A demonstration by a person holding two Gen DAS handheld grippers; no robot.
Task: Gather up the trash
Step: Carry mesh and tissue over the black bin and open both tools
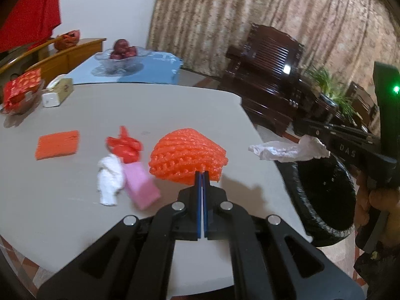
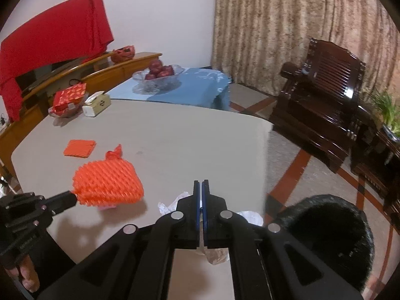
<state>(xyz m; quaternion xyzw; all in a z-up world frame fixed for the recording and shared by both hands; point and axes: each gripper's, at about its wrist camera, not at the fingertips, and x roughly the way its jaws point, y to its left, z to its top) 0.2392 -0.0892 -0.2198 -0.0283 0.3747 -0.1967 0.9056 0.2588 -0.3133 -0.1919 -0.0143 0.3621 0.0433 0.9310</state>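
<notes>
My left gripper is shut on an orange foam fruit net and holds it above the grey table; the net also shows in the right wrist view. My right gripper is shut on a crumpled white tissue, held near the table's right edge beside the black trash bin, which also shows in the right wrist view. On the table lie a red plastic bag, a white tissue wad, a pink packet and a flat orange net.
A tissue box and a red gift pack stand at the table's far left. A glass fruit bowl sits on a blue-covered table behind. Dark wooden chairs and a plant stand to the right.
</notes>
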